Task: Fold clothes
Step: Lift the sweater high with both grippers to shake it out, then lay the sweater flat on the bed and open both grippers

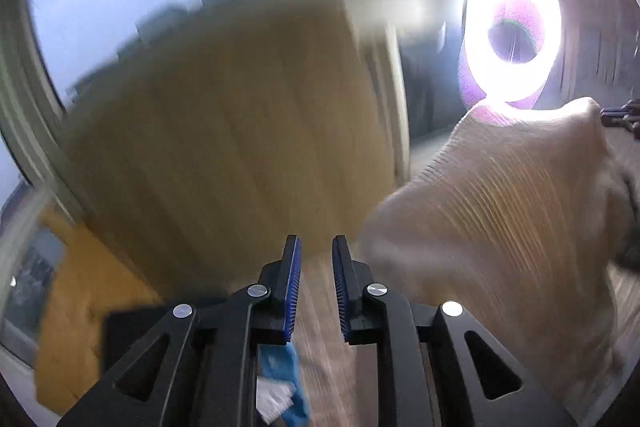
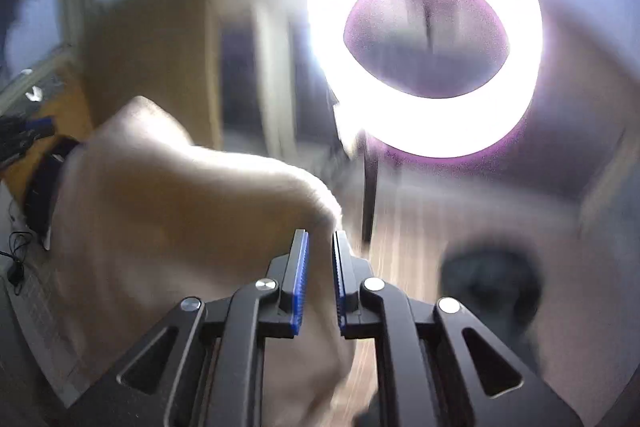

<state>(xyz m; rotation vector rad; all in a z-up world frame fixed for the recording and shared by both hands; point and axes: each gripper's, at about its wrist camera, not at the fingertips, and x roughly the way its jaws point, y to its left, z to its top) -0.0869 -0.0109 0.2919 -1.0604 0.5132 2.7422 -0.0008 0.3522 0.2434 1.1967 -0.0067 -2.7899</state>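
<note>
Both claws are standing slightly parted and gripping nothing: the left claw (image 1: 316,247) beside a cream garment (image 1: 500,219) billowing to its right, the right claw (image 2: 320,241) in front of it, under a glowing ring light (image 2: 424,31).

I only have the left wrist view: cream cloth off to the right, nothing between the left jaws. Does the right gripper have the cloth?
Observer: In the right wrist view, the right gripper has its pads slightly apart. The cloth shows through the gap but isn't visibly pinched.
Operator: Is there anything to the right of the cloth there?
Observer: A dark round thing, too blurred to name.
Operator: What holds the ring light up?
Observer: A thin dark pole runs down from the ring light.
</note>
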